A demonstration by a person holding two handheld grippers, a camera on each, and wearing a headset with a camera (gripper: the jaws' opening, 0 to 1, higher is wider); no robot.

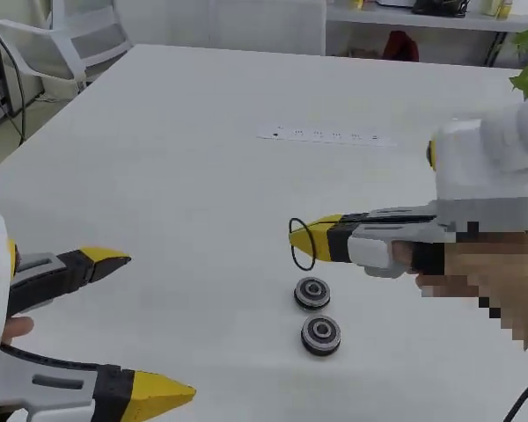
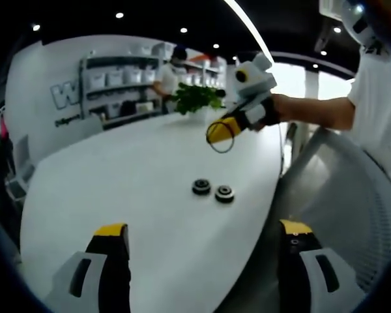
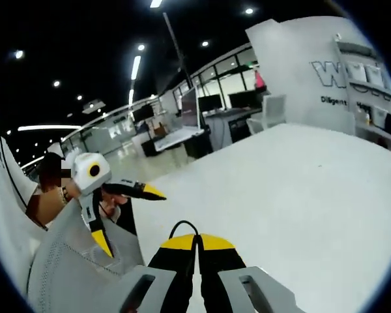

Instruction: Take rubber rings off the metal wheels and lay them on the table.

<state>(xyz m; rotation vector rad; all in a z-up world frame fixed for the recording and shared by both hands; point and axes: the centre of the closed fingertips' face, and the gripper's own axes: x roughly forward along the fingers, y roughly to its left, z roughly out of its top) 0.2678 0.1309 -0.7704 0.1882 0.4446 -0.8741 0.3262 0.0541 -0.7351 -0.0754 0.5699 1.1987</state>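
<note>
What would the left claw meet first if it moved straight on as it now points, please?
Probably the small round metal wheel straight ahead on the white table; depth is unclear.

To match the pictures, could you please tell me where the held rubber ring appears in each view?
Head view: rubber ring centre-right, above the wheels.
Left gripper view: upper centre, above the wheels.
Right gripper view: bottom centre.
Shared landmark: the right tool's shut yellow tips holding it.
</note>
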